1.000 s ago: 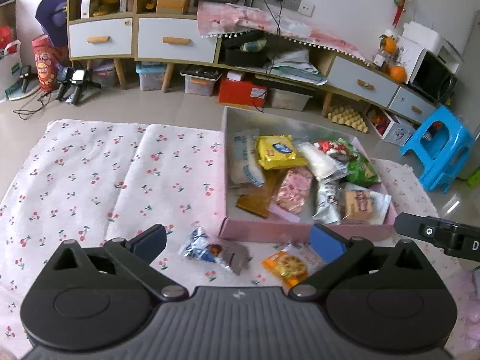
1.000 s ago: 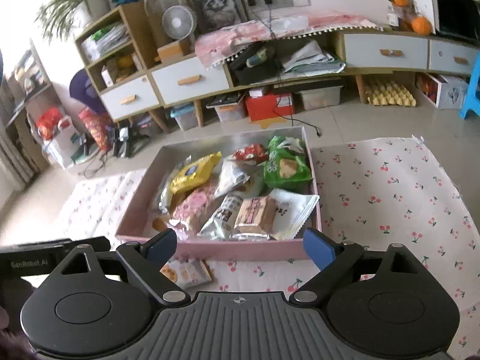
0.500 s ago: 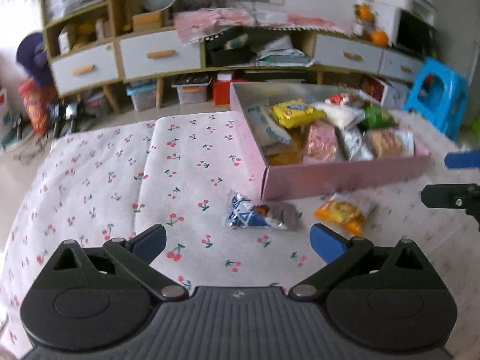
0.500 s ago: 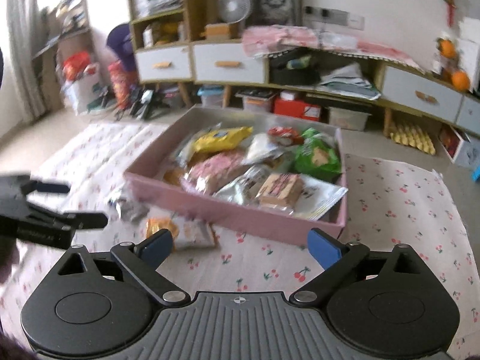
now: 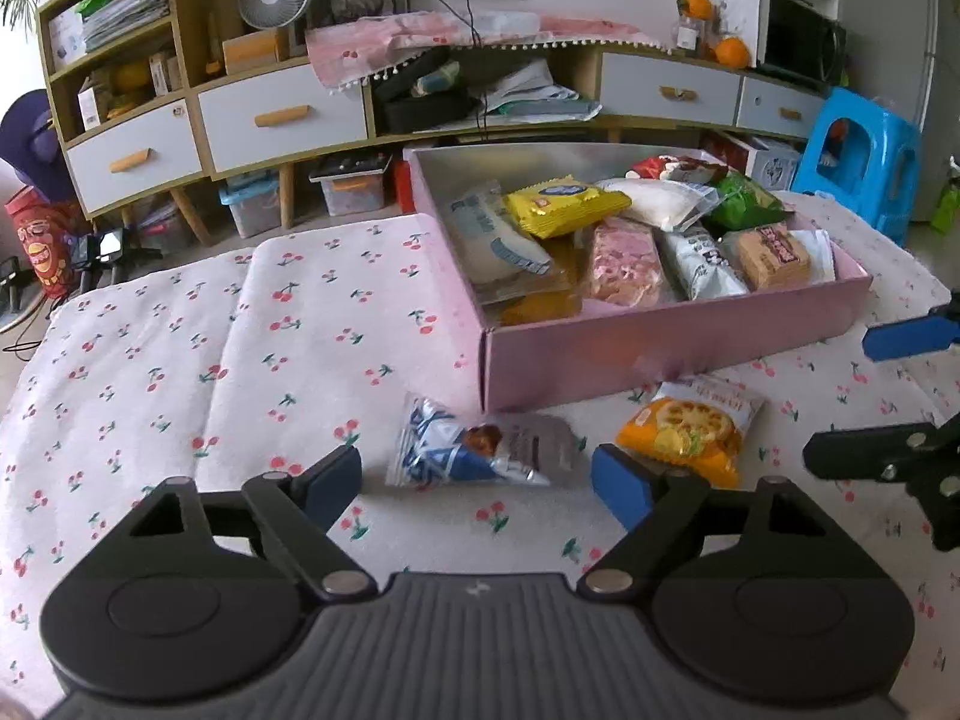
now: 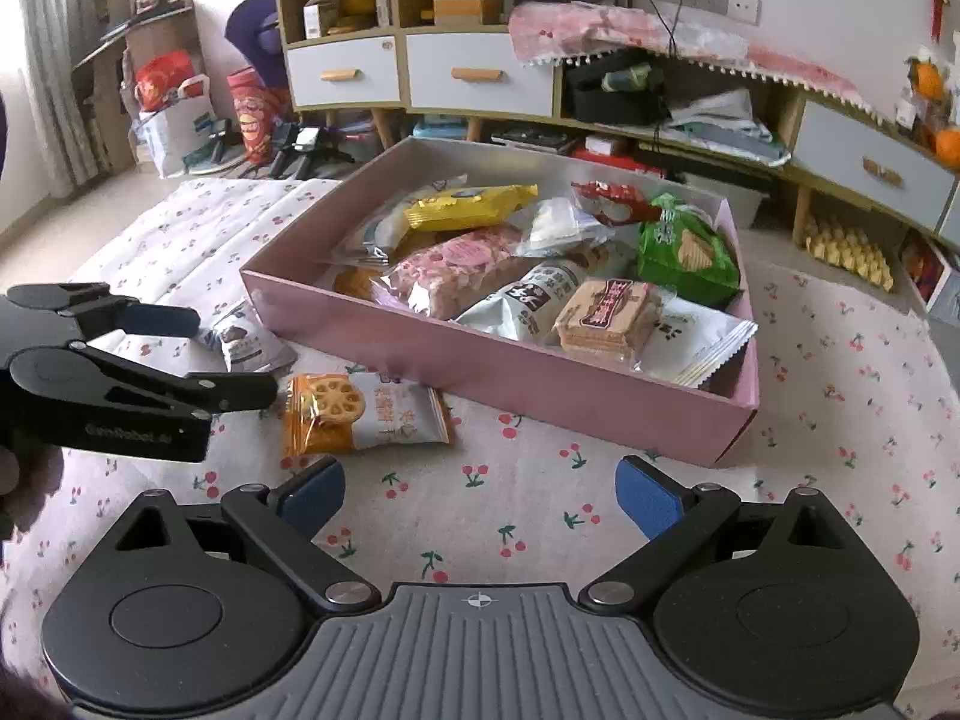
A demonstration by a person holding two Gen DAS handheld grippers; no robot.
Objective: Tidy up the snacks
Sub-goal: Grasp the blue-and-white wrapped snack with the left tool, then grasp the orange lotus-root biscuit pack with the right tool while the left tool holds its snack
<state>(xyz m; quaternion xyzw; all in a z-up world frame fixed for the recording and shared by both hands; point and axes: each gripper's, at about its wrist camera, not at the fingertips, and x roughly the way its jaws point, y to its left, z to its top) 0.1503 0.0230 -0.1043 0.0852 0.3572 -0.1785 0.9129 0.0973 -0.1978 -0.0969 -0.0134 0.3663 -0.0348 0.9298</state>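
i have both grippers low over the cherry-print cloth (image 5: 312,324), in front of the pink box (image 5: 660,348). my left gripper (image 5: 477,480) has just been narrowing its jaws, and they are still released: the blue-and-silver snack packet (image 5: 480,450) lies on the cloth in the gap just ahead of the blue pads, and neither pad presses on it. just to the right of that packet, near the box's front wall, lies the orange lotus-chip packet (image 5: 690,429), flat on the cloth and apart from the first packet. from the right wrist view the same orange packet (image 6: 360,411) sits ahead and left of my right gripper (image 6: 480,495), whose jaws stand wide and released with only cloth between them. the left gripper (image 6: 198,354) shows at the left edge there, its fingers straddling the blue-and-silver packet (image 6: 246,345).

the box is full of packets: a yellow packet (image 6: 468,207) at the back left, a pink packet (image 6: 456,267) in the middle, a green chip bag (image 6: 687,252) at the back right, a wafer packet (image 6: 609,315) near the front wall, and a black-and-white packet (image 6: 528,300) beside it. behind the cloth stands a low cabinet (image 5: 282,120) with white drawers.
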